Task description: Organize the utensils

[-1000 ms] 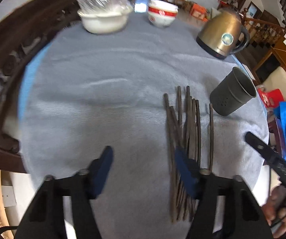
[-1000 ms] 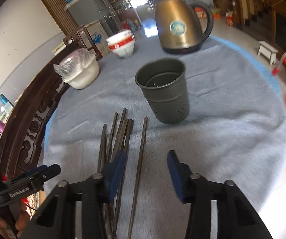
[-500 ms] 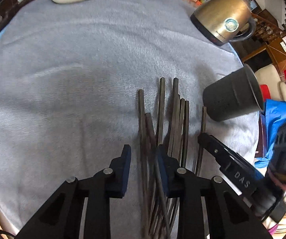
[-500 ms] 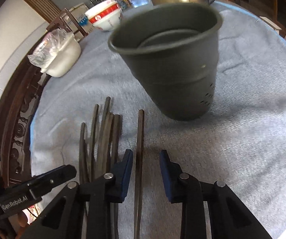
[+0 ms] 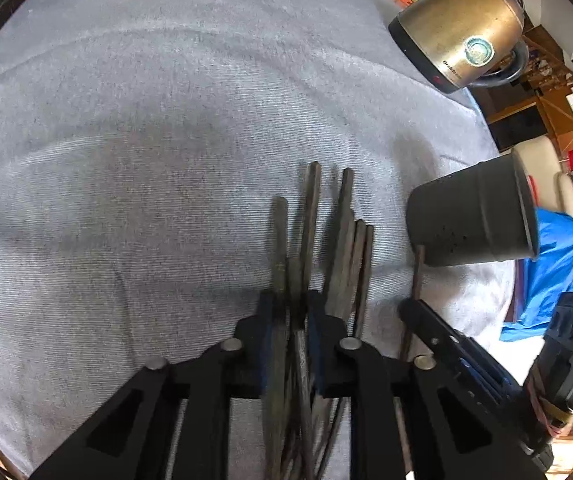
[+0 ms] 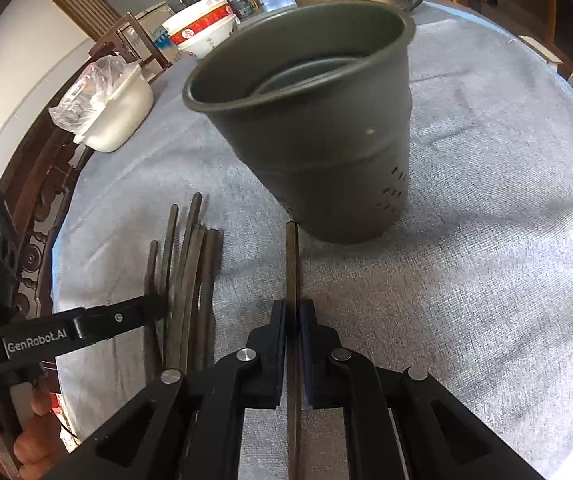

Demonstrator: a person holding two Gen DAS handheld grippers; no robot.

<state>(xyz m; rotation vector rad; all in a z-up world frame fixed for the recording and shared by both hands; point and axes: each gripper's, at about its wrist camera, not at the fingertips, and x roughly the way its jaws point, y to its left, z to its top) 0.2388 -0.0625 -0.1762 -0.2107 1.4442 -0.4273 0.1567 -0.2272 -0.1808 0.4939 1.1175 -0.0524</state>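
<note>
- Dark chopstick: pinched by right gripper, aimed toward holder.
- Chopstick bundle: left gripper clamped around a couple, likely for transfer.

A grey cloth covers the round table, bearing chopsticks, holder cup, kettle, bowls.

Home dining room: kettle, bowls.
</note>
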